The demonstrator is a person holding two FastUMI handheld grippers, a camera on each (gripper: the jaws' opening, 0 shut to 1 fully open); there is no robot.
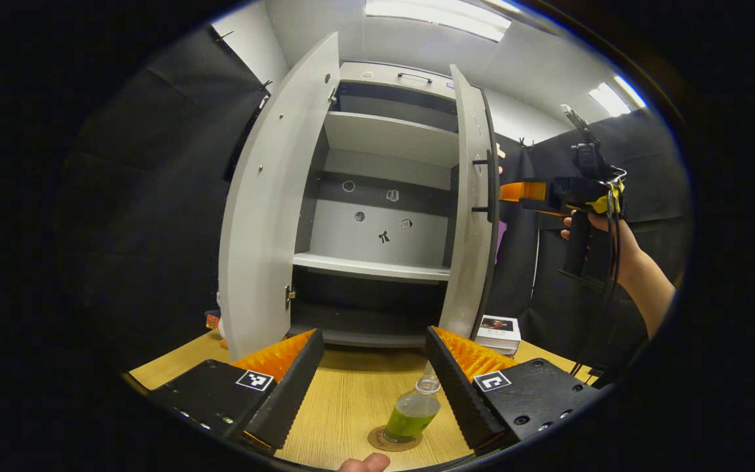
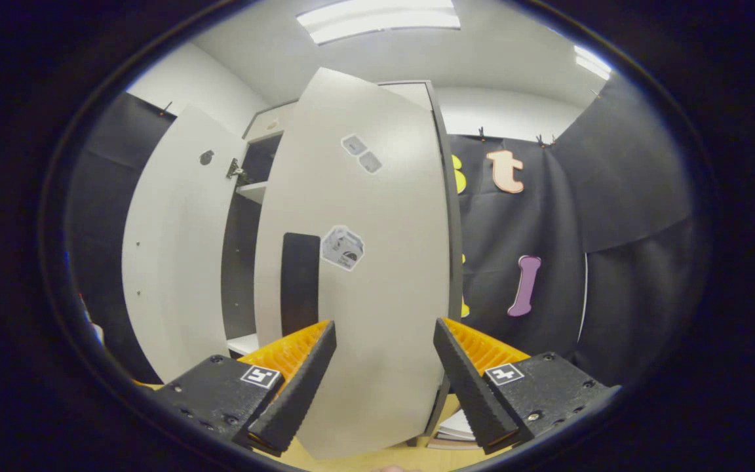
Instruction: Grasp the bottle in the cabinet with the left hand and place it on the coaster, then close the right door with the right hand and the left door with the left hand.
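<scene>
My left tongs stand wide and hold nothing, their fingers spread either side of the bottle, which stands upright on the coaster on the worktop, just in front of the cabinet. So the bottle already sits where the task wants it. My right tongs are also wide and empty, raised close to the outer face of the right door beside its dark handle; I judge they are held there to push that door shut. In the left gripper view those right tongs sit at the door's edge. Both doors stand open, the left door swung wide, the shelves bare.
</scene>
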